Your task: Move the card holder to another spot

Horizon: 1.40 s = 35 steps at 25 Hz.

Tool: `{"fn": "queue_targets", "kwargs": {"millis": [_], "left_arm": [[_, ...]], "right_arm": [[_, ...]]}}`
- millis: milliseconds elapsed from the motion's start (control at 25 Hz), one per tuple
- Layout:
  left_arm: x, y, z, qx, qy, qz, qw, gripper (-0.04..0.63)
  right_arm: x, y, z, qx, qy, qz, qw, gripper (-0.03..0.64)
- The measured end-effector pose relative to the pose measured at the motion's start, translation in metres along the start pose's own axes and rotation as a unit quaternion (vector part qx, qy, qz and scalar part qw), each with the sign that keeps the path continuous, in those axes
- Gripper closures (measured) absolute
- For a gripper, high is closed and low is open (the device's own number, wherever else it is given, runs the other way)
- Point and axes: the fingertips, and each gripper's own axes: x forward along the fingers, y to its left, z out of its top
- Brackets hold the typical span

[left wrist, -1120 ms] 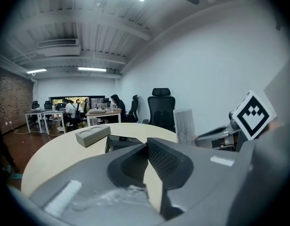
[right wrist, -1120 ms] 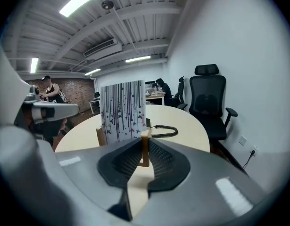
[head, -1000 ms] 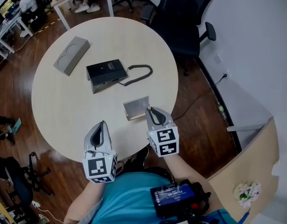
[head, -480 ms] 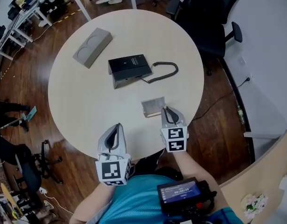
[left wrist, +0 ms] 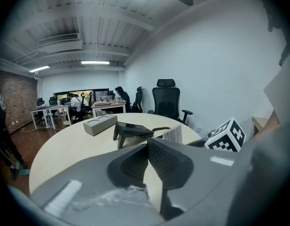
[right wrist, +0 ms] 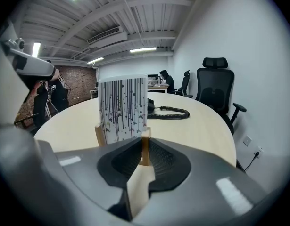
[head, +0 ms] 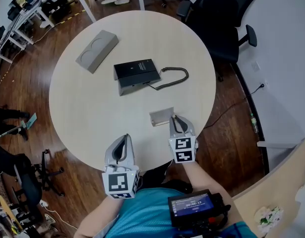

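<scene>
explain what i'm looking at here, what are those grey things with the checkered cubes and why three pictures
No robot here: a person holds a hand-held gripper in each hand, a two-jaw clamp carrying a marker cube. The top-down picture comes from a camera on the person's head; the other two from cameras riding on each gripper, looking along its jaws. On the round table lie a black desk phone, a grey box and a wooden card holder with a patterned card standing in it. The right hand-held gripper has the holder's wooden end between its jaws, which are opening. The left hand-held gripper is shut and empty.
</scene>
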Motion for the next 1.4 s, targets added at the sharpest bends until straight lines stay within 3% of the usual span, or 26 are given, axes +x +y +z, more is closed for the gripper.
{"fn": "queue_targets", "kwargs": {"millis": [40,120,240,320,520,800,1160,1400], "left_arm": [[0.001,-0.001,-0.001,-0.002,0.0,-0.002,1.0,0.58],[0.002,-0.002,-0.001,-0.005,-0.003,-0.005,1.0,0.58],[0.004,-0.007,0.004,-0.009,-0.012,-0.012,0.9998,0.58],[0.006,-0.013,0.008,-0.013,-0.02,-0.019,0.9995,0.58],[0.009,-0.036,0.024,-0.02,-0.04,-0.057,0.9974,0.58],[0.005,-0.086,0.063,0.012,-0.073,-0.121,0.99,0.58],[-0.013,-0.169,0.125,0.016,-0.122,-0.23,0.9655,0.58],[-0.036,-0.239,0.134,0.029,-0.13,-0.334,0.9332,0.58]], "right_arm": [[0.002,0.001,-0.001,0.002,0.005,0.005,1.0,0.577],[0.001,0.001,-0.002,0.013,0.01,0.016,1.0,0.49],[-0.02,-0.001,0.008,0.029,-0.004,0.02,0.999,0.482],[-0.04,-0.003,0.018,0.037,-0.012,0.017,0.999,0.499],[-0.102,-0.017,0.044,0.069,-0.042,-0.017,0.997,0.622],[-0.183,-0.055,0.08,0.104,-0.102,-0.108,0.983,0.624],[-0.279,-0.082,0.105,0.113,-0.159,-0.187,0.963,0.624],[-0.346,-0.104,0.087,0.137,-0.174,-0.275,0.936,0.624]]}}
